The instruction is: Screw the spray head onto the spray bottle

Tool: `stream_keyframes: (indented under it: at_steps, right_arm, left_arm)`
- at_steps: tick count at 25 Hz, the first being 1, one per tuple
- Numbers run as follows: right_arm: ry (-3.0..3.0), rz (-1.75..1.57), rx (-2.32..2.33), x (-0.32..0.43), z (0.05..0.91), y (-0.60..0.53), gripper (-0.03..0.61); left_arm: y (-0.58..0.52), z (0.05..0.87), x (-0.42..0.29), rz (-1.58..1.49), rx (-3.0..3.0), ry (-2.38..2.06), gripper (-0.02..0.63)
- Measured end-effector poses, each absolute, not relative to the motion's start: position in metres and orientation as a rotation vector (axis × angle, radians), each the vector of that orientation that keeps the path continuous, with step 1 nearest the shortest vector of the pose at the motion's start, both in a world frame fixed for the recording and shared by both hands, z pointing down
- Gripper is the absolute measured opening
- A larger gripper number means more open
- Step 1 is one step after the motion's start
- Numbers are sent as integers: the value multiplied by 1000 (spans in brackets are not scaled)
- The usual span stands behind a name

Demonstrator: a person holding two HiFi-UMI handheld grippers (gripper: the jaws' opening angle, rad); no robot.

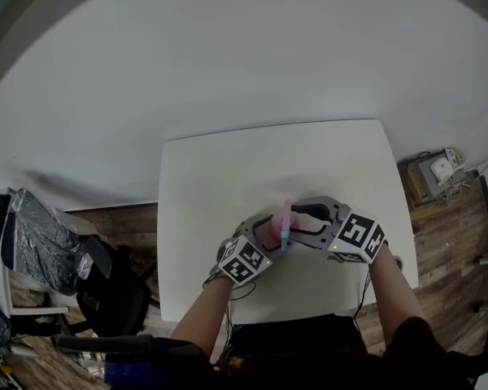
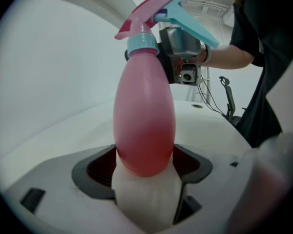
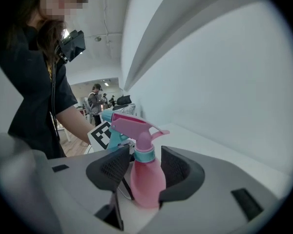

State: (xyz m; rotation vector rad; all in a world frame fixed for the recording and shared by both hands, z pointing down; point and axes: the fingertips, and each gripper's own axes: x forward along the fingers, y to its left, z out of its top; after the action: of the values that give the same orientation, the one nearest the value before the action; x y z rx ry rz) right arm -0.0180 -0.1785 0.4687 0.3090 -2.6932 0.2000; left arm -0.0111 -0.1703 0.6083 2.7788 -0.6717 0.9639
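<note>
Shows a pink spray bottle (image 2: 144, 116) held upright over a white desk (image 1: 228, 169), near its front edge, pinched low on the body by the jaws of the left gripper (image 2: 144, 165). Shows a pink and teal spray head (image 2: 158, 11) seated on the bottle's neck. Shows the right gripper (image 3: 144, 168) facing it, jaws spread either side of the bottle, not pressing on it.

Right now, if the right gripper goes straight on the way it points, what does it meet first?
Probably the spray bottle: its pink body stands between the right gripper's open jaws, just ahead. Exact depth is unclear.
</note>
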Motion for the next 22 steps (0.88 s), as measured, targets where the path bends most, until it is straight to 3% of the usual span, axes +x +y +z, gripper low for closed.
stream_keyframes:
  at_steps: [3,4,8,22]
  right_arm:
    - [-2724,251,239,-28,466,-181,176]
    - [-2734,258,223,-31,466,-181,139]
    - [-2767,236,264,-32,465,-179,133]
    - [-2698,112,1101,-19,460,-182,129]
  left_arm:
    - [-171,609,-12,970,2780,-670,362]
    - [-171,609,-12,972,2779,-670,362]
    - [-170,610,-12,978,2778,-669,362]
    - [-168,611,-11,1018,2774,-670,356]
